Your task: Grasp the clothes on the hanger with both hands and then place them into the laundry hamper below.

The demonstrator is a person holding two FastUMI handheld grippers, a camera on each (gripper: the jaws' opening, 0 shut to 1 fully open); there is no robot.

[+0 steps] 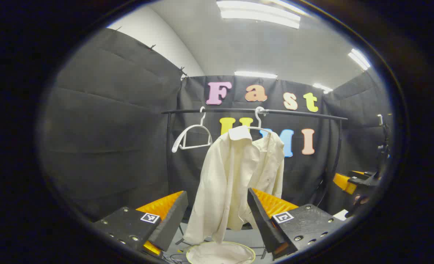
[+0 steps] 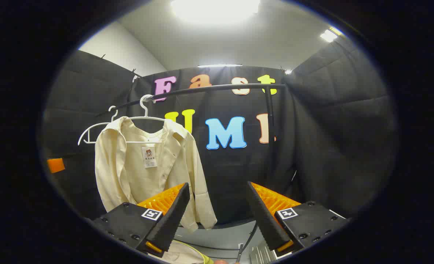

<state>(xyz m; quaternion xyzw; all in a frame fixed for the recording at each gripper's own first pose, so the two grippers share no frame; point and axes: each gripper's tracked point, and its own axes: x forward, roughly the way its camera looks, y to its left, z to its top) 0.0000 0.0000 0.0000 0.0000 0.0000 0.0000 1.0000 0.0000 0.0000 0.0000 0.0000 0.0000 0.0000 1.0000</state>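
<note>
In the left gripper view, the left gripper (image 1: 217,216) had its two black and orange fingers wide apart, holding nothing. A cream long-sleeved shirt (image 1: 235,176) hung on a white plastic hanger (image 1: 259,123) from a black metal rail (image 1: 297,113). Another white hanger (image 1: 192,137) hung bare beside it. Below the shirt sat a round white laundry hamper (image 1: 220,253). In the right gripper view, the right gripper (image 2: 217,216) also had its fingers spread apart and empty, with the shirt (image 2: 143,168) hanging off to the left, not touched.

cream shirt (image 2: 149,168) on hanger (image 2: 143,116), gripper (image 2: 217,212) spread
</note>
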